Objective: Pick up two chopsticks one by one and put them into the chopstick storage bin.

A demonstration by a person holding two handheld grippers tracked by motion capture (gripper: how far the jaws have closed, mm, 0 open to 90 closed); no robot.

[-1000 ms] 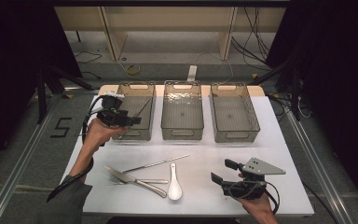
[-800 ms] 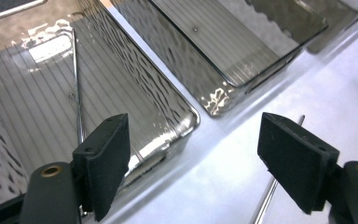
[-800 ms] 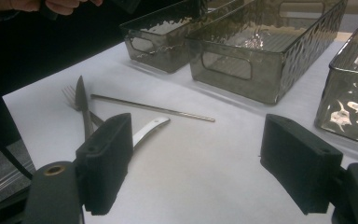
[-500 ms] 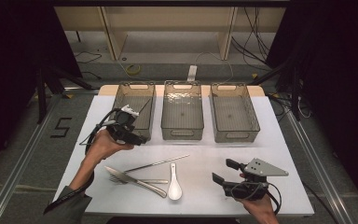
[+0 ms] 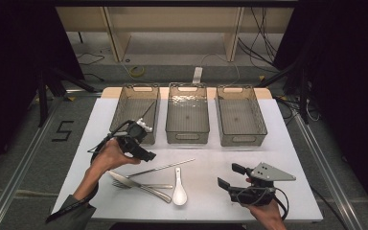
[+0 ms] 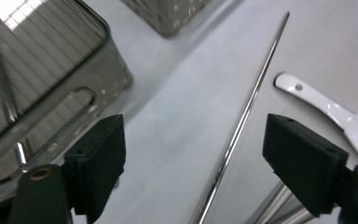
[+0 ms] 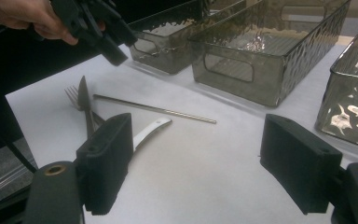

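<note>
A metal chopstick (image 5: 161, 168) lies on the white table, and a second chopstick (image 5: 148, 109) leans inside the left grey bin (image 5: 124, 111). My left gripper (image 5: 146, 154) hovers just in front of that bin, above the loose chopstick (image 6: 244, 121). It is open, its jaws have just been opening wider, and nothing is pressed between them. A white spoon (image 5: 178, 189), a knife (image 5: 141, 186) and a fork (image 5: 124, 184) lie near the front edge. My right gripper (image 5: 229, 176) rests open and empty at the front right, facing the chopstick (image 7: 154, 108).
Beside the left bin at the back of the table (image 5: 287, 143) stand a middle bin (image 5: 188, 136) and a right bin (image 5: 242, 140), both empty. Bare table lies between the cutlery and my right gripper.
My left gripper has come away from the left bin toward the near side and sunk lower, over the loose chopstick. The right gripper has kept still.
</note>
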